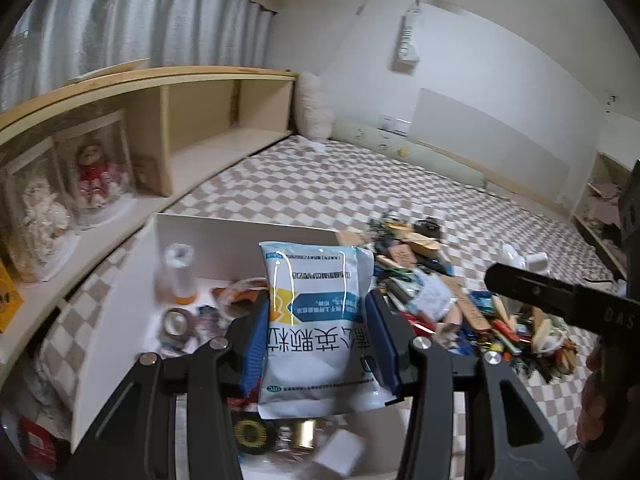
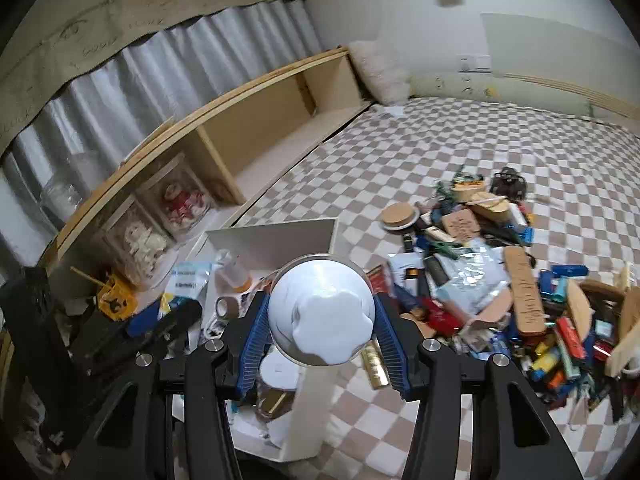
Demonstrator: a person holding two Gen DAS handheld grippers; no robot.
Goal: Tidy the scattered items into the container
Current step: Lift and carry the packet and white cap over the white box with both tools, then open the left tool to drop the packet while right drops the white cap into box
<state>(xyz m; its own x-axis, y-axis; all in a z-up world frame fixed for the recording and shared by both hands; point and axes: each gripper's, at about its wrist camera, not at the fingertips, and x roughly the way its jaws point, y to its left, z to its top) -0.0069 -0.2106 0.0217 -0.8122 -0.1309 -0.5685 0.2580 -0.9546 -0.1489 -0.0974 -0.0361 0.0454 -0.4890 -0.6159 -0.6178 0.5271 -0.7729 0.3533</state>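
Observation:
My left gripper [image 1: 318, 320] is shut on a white and blue medicine packet [image 1: 316, 320] and holds it above the white box [image 1: 224, 236]. The box holds a small bottle with an orange base [image 1: 179, 276], tape rolls [image 1: 176, 324] and other bits. My right gripper [image 2: 320, 320] is shut on a white round jar with a scalloped lid [image 2: 320, 312], held over the near right edge of the same box [image 2: 276, 236]. A pile of scattered items [image 2: 500, 280] lies on the checkered bedcover to the right; it also shows in the left wrist view [image 1: 440, 304].
A wooden shelf [image 1: 168, 120] runs along the left with two dolls in clear cases [image 1: 96, 172]. The right gripper's black body [image 1: 560, 300] shows at the right of the left wrist view. The checkered bedcover [image 2: 400, 152] stretches back to pillows and the wall.

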